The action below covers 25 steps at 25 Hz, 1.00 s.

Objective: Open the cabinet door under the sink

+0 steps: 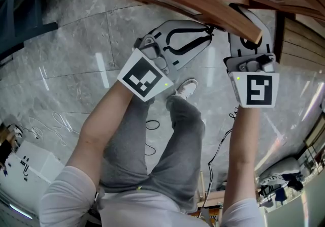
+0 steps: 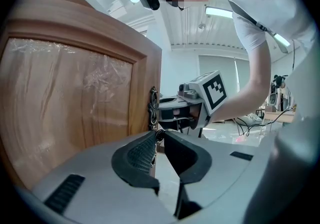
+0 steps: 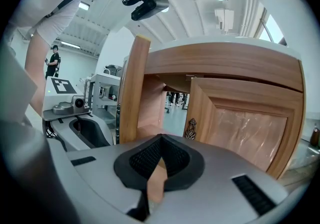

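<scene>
The wooden cabinet door (image 1: 223, 10) stands swung open, and its edge crosses the top of the head view. My left gripper (image 1: 208, 30) reaches up to it. In the left gripper view the left gripper (image 2: 159, 136) is shut on the small metal pull of the ornate door handle (image 2: 153, 107), at the free edge of the door panel (image 2: 75, 102). My right gripper (image 1: 249, 43) is beside it, with its tips hidden behind the door edge. In the right gripper view the right gripper (image 3: 160, 139) is shut with nothing seen between its pads. The open door (image 3: 132, 92) stands at its left.
A second, shut cabinet door (image 3: 245, 128) with its own ornate handle (image 3: 190, 129) is at the right. The grey marble floor (image 1: 66, 58) lies below, with cables (image 1: 218, 144) and a white box (image 1: 28, 165). My foot (image 1: 187, 88) stands under the door. A person (image 3: 52, 60) stands far off.
</scene>
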Tool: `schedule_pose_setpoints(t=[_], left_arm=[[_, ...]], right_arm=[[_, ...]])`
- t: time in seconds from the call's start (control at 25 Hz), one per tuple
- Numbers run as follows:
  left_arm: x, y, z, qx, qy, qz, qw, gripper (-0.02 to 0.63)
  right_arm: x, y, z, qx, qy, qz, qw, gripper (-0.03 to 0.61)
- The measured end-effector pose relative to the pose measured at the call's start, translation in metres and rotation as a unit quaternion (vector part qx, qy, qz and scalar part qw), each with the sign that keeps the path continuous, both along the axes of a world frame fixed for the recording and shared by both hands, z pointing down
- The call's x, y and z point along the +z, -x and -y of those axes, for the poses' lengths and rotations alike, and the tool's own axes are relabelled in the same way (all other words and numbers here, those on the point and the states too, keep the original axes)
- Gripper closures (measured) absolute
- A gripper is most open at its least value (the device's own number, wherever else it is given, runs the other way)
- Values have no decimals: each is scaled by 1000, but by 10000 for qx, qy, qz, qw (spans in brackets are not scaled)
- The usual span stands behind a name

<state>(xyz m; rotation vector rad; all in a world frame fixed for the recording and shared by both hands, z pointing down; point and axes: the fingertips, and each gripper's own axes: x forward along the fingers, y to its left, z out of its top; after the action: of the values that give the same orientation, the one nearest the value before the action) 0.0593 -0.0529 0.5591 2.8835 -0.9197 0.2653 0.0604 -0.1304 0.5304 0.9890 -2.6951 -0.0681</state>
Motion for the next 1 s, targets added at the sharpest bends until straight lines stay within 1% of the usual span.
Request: schedule_pose_setpoints(t=[0.2,0.32,0.44,0.52,0.56,0.68,0.8,1.0], left_arm=[[-2,4,-12,54,54,-64,10000,558],[-3,6,-18,5,73,-203,9998,554],[-4,6,-25,-93,44,-276,9996,532],[-5,6,-28,-120,49,-344,9993,507],[-5,6,-28,-121,56,-358,9993,505],[-5,6,-29,-132,62,-312,9994,509],[-6,8,-30,-120,54,-257,9996,542],[-6,10,-38,-15,107,-224,9997,543]], right_arm=[[0,3,-14,-69,45,-179,9998,549],[-2,5,-20,-132,42,-271,9995,549],[-3,8,-26,-187,51,-346,9992,549],[-4,8,-28,-162,61,-309,9994,549],[-5,7,-29,-138,74,-289,9995,549],[-5,4,-32,-89,131,-302,9994,549],[-5,5,-37,-143,150,-349,9992,549],[-6,7,-46,-221,165,-347,9990,549]])
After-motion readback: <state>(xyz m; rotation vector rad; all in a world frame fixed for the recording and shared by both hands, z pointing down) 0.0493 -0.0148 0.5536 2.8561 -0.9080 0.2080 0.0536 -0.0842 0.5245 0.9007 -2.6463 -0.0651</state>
